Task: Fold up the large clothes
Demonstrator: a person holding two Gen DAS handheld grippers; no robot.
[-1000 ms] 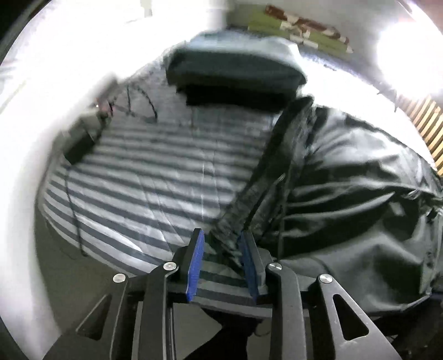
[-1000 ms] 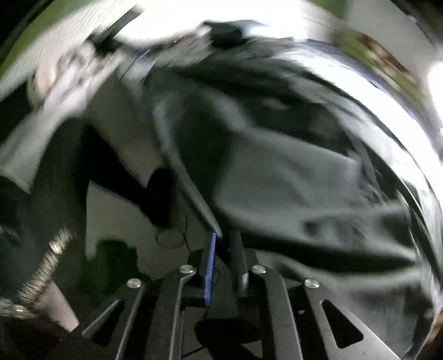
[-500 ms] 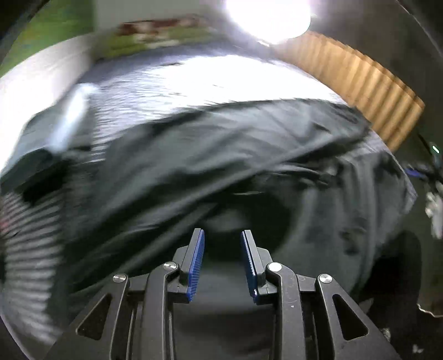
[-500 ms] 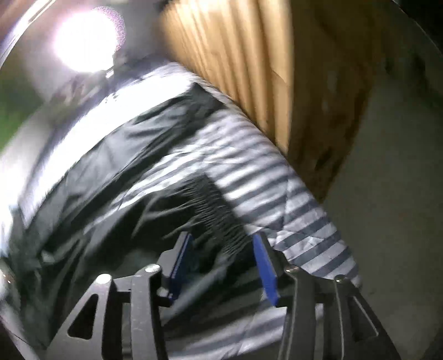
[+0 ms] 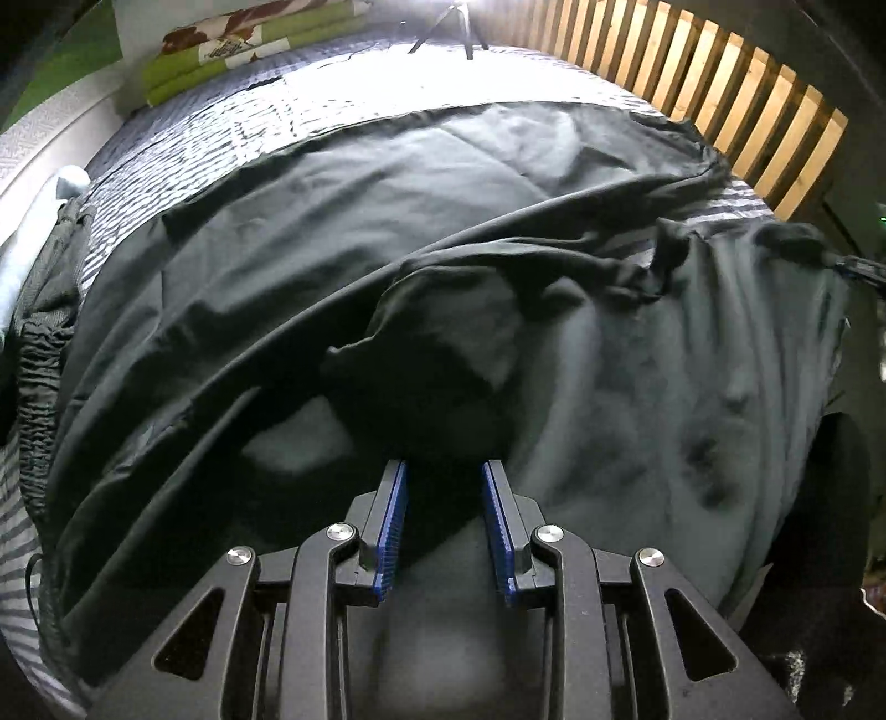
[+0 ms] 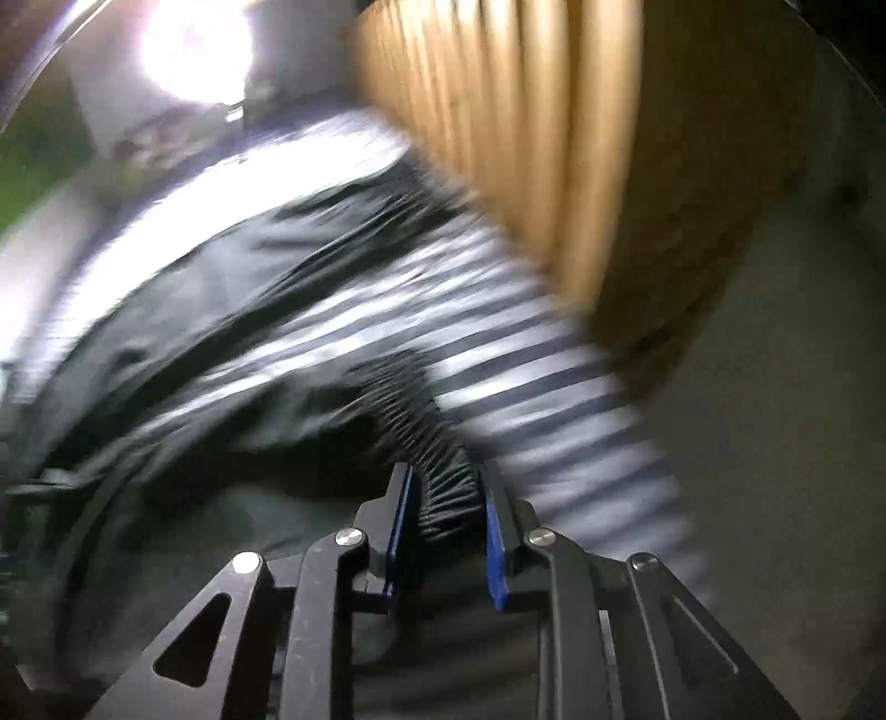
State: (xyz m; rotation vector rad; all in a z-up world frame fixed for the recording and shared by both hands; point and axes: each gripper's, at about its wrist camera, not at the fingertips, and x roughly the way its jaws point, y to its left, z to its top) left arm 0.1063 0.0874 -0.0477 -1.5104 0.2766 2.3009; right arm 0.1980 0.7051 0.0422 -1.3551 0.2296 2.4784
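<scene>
Left wrist view: our left gripper (image 5: 444, 487) points steeply down onto the dark garment (image 5: 387, 266), which is spread over most of the striped bedsheet (image 5: 183, 138). The jaws stand partly apart with dark cloth bunched between them. We cannot tell if the blue pads (image 5: 392, 531) actually press on it. The garment's far edge runs in a long arc across the bed, leaving a bare strip of sheet beyond it up to the folded green blanket (image 5: 232, 50) at the far left. A second folded-over edge cuts diagonally from lower left to upper right, with a lumpy fold just ahead of the fingers. The right side of the cloth hangs over the bed edge. The wooden slat panel (image 5: 736, 105) stands close along the far right of the bed, so there is little room on that side. A gathered elastic edge (image 5: 39, 343) lies at the left margin on the stripes.

Right wrist view, heavily blurred: our right gripper (image 6: 446, 498) has the garment's ribbed elastic band (image 6: 437, 448) running straight between its fingers. The jaws have just been closing around it, and both pads sit against the band's sides. The band lies on bare striped sheet near the bed's corner. Right of it the sheet drops off to open floor (image 6: 775, 415), and the slat panel rises just behind the corner. The rest of the dark cloth trails off to the left.
</scene>
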